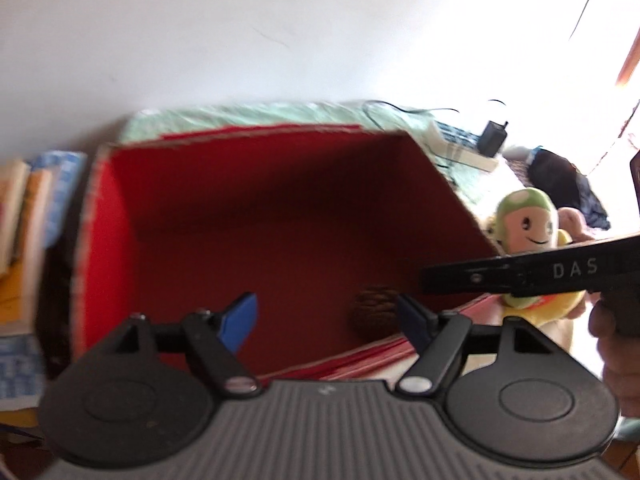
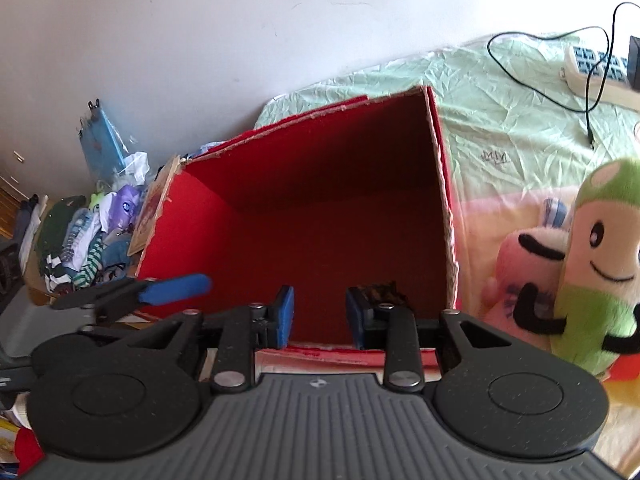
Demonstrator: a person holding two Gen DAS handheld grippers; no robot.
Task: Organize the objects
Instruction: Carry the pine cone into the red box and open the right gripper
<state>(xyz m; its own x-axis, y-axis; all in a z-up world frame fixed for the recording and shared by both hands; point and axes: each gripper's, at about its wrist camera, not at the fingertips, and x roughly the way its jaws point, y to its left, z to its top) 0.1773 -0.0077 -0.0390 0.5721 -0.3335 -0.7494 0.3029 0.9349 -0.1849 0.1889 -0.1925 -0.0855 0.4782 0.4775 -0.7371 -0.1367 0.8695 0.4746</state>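
Item: red box (image 1: 280, 216), centre frame, open top, standing on the bed's green sheet (image 2: 520, 120).
Contents: one pine cone (image 1: 374, 310), lower right of the box floor.
Awaiting: green plush toy (image 2: 600, 256) and pink plush (image 2: 520, 264), right of frame, outside the box wall.
Left gripper (image 1: 326, 318): fingers spread wide, empty, over the near rim.
Right gripper (image 2: 320, 312): fingers parted, nothing between them.
Risks: both grippers crowd the same rim and may collide; a soft plush may slip or catch the cardboard edge.
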